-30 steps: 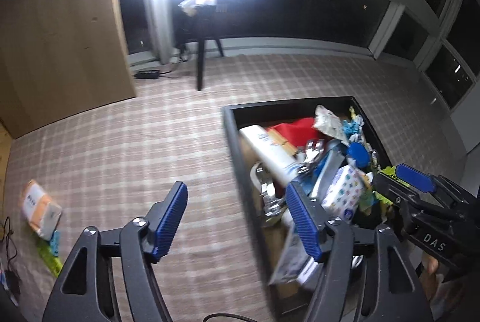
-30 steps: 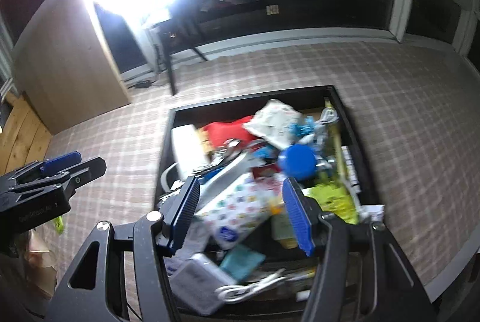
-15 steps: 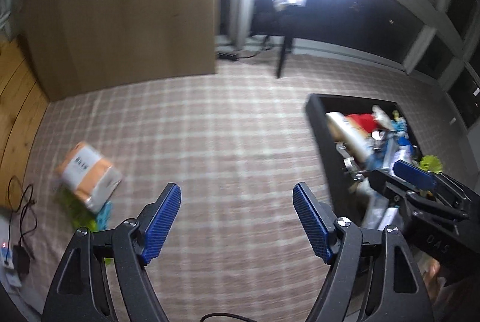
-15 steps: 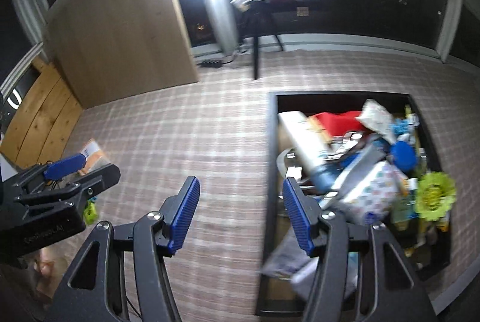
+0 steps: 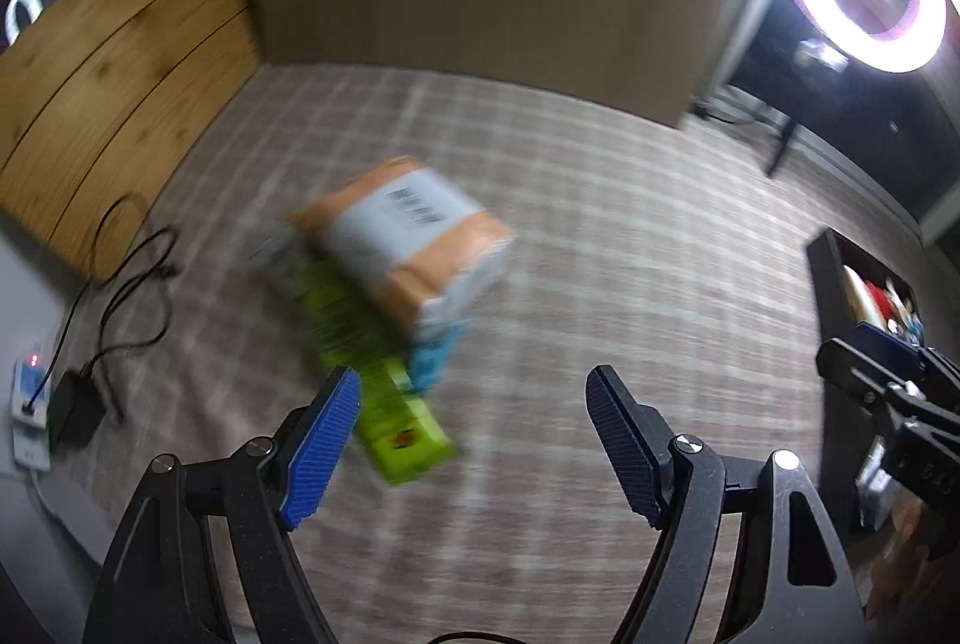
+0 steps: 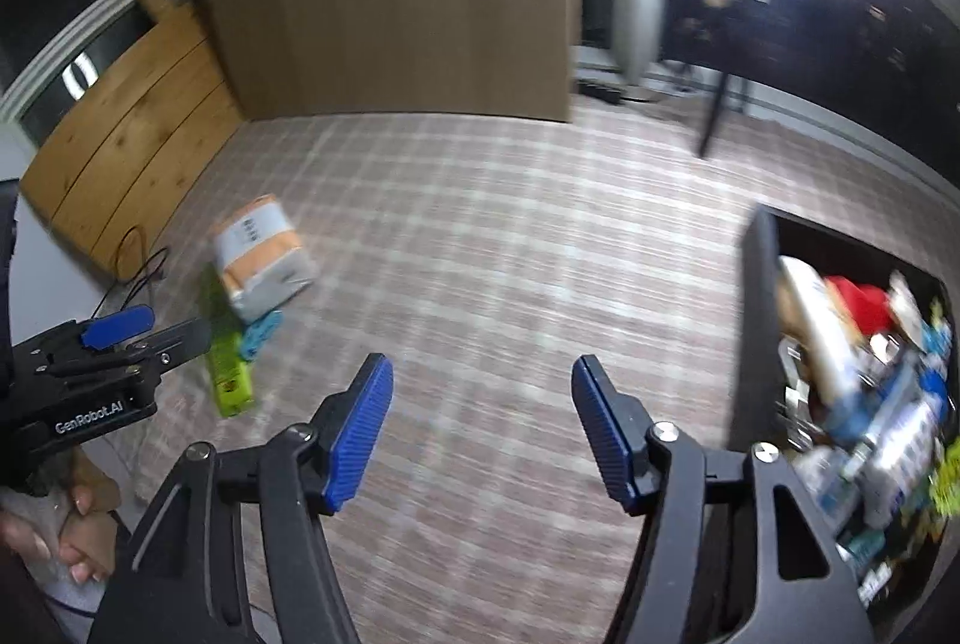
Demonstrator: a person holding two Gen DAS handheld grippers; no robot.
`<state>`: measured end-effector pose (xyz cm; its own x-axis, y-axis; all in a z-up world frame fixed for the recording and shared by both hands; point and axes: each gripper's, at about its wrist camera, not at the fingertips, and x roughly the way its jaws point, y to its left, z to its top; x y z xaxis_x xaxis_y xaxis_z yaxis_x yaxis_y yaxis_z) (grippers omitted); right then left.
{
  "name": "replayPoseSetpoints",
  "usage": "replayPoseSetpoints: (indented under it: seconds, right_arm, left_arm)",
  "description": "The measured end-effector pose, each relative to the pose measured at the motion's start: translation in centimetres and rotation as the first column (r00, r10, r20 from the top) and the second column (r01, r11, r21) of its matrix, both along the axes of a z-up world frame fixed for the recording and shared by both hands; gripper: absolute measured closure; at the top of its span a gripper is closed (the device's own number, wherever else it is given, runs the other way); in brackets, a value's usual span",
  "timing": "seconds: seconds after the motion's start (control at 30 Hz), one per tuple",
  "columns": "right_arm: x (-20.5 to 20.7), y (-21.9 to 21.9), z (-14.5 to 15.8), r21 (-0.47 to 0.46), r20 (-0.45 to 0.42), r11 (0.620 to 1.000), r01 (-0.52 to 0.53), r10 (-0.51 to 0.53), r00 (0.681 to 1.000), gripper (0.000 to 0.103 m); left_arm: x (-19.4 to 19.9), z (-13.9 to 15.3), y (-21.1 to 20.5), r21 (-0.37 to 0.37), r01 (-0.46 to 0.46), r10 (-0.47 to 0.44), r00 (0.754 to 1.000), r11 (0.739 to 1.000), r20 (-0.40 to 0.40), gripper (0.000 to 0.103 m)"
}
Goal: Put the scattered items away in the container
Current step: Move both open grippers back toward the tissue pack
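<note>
The left hand-held gripper (image 5: 474, 440) is spread wide with nothing between its blue pads, just short of a green box (image 5: 372, 386). An orange-and-white packet (image 5: 408, 248) lies partly on that box, a small blue item (image 5: 429, 365) beside them, all on the checked floor (image 5: 630, 284). The right hand-held gripper (image 6: 480, 428) is opening, empty, over bare floor. The full black container (image 6: 753, 332) sits well apart, to the right.
</note>
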<state>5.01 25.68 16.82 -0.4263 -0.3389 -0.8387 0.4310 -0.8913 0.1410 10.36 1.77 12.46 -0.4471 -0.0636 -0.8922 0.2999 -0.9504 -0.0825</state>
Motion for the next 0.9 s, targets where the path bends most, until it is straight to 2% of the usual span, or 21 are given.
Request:
replayPoseSetpoints:
  seconds: [0.07, 0.23, 0.33, 0.57, 0.73, 0.9]
  right_arm:
    - [-0.4, -2.0, -0.2, -0.002, 0.009, 0.999, -0.048, 0.048, 0.999, 0.037]
    - [-1.7, -7.2, -0.6, 0.006, 0.033, 0.982, -0.190, 0.190, 0.981, 0.034]
    - [-3.0, -10.3, -1.0, 0.009, 0.042, 0.966, -0.257, 0.257, 0.966, 0.034]
    - [-7.8, -15.2, -3.3, -0.052, 0.133, 0.950, -0.308, 0.312, 0.941, 0.034]
    - [-10.2, -18.0, -5.2, -0.054, 0.163, 0.947, -0.315, 0.320, 0.933, 0.034]
    - [-10.9, -20.6, -6.7, -0.028, 0.171, 0.926, -0.376, 0.375, 0.911, 0.034]
  left_arm:
    - [0.7, -0.7, -2.5, 0.020, -0.053, 0.053, 0.999, 0.998, 0.006, 0.028]
    - [1.5, -2.4, -6.9, 0.090, -0.148, 0.145, 0.989, 0.985, 0.037, 0.031]
    - [1.5, -3.1, -8.1, 0.102, -0.179, 0.175, 0.984, 0.979, 0.043, 0.038]
    - [-0.8, -4.4, -7.7, 0.159, -0.168, 0.165, 0.986, 0.973, 0.031, 0.039]
    - [-3.5, -5.1, -6.6, 0.145, -0.149, 0.146, 0.989, 0.978, 0.035, 0.039]
    - [-5.3, -6.1, -6.1, 0.135, -0.159, 0.153, 0.987, 0.978, 0.054, 0.039]
